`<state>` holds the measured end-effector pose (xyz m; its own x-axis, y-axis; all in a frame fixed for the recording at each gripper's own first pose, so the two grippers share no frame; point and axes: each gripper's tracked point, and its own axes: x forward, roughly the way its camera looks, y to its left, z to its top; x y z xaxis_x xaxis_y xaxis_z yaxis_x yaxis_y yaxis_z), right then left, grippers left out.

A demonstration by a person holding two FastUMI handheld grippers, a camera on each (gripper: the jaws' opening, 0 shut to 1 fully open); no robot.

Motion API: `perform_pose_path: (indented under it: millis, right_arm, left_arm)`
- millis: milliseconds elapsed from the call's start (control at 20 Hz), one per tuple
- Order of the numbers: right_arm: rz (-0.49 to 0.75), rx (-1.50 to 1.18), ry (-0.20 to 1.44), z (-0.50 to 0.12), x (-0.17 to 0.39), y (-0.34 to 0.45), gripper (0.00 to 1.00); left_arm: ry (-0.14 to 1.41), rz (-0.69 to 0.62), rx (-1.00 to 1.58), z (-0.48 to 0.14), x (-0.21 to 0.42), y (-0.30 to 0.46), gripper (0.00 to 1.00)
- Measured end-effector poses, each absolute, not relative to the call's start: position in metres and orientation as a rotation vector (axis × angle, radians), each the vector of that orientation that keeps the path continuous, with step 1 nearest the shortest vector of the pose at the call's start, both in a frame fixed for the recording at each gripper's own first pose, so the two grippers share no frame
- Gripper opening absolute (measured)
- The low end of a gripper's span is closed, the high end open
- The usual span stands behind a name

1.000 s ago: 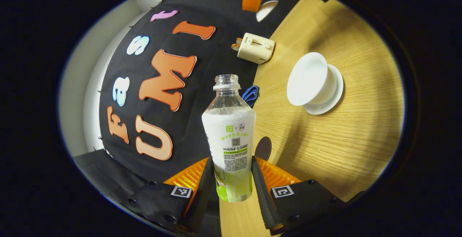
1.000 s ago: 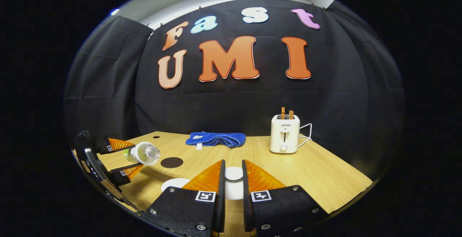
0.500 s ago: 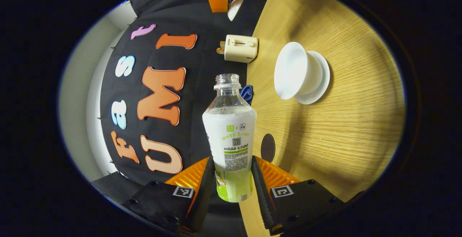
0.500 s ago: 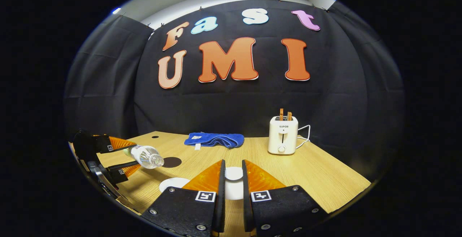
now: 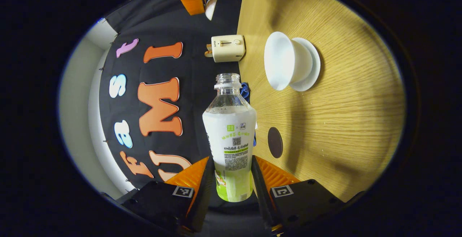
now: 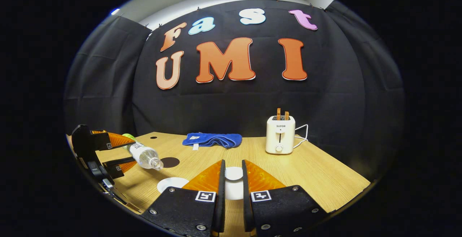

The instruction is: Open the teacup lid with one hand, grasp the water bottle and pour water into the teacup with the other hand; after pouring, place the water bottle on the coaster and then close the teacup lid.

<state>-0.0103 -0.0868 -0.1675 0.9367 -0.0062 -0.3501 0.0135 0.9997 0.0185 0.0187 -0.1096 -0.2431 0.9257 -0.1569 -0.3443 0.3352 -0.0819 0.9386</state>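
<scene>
The left claw (image 5: 231,179) is clamped on the water bottle (image 5: 231,136), whose long axis lies nearly level, open mouth aimed right toward the uncovered teacup (image 5: 285,61) on the surface (image 5: 343,114). The right claw (image 6: 231,183), fingers closed on the lid (image 6: 234,173), hangs just near of the cup.

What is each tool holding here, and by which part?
The left tool clamps the water bottle by its lower labelled body. The right tool holds the teacup lid by its knob.
</scene>
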Motion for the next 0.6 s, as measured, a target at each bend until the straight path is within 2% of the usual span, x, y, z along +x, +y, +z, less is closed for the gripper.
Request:
perform_pose_path:
  millis: [250, 350, 450, 500, 550, 600]
  right_arm:
    - [-0.009, 0.019, 0.359, -0.168, -0.010, -0.087, 0.21]
    - [-0.009, 0.022, 0.358, -0.168, -0.010, -0.086, 0.21]
    - [-0.004, 0.027, 0.355, -0.167, -0.010, -0.085, 0.21]
    - [-0.004, 0.025, 0.356, -0.167, -0.010, -0.085, 0.21]
    - [-0.005, 0.022, 0.355, -0.167, -0.010, -0.085, 0.21]
    - [-0.007, 0.020, 0.354, -0.168, -0.010, -0.086, 0.21]
  left_arm:
    - [0.126, -0.412, 1.677, -0.237, 0.021, -0.107, 0.60]
    - [0.122, -0.415, 1.698, -0.235, 0.022, -0.108, 0.64]
    - [0.113, -0.421, 1.715, -0.231, 0.021, -0.109, 0.60]
    - [0.109, -0.423, 1.722, -0.230, 0.021, -0.111, 0.64]
    - [0.105, -0.424, 1.726, -0.230, 0.022, -0.111, 0.60]
    - [0.105, -0.426, 1.730, -0.231, 0.021, -0.110, 0.64]
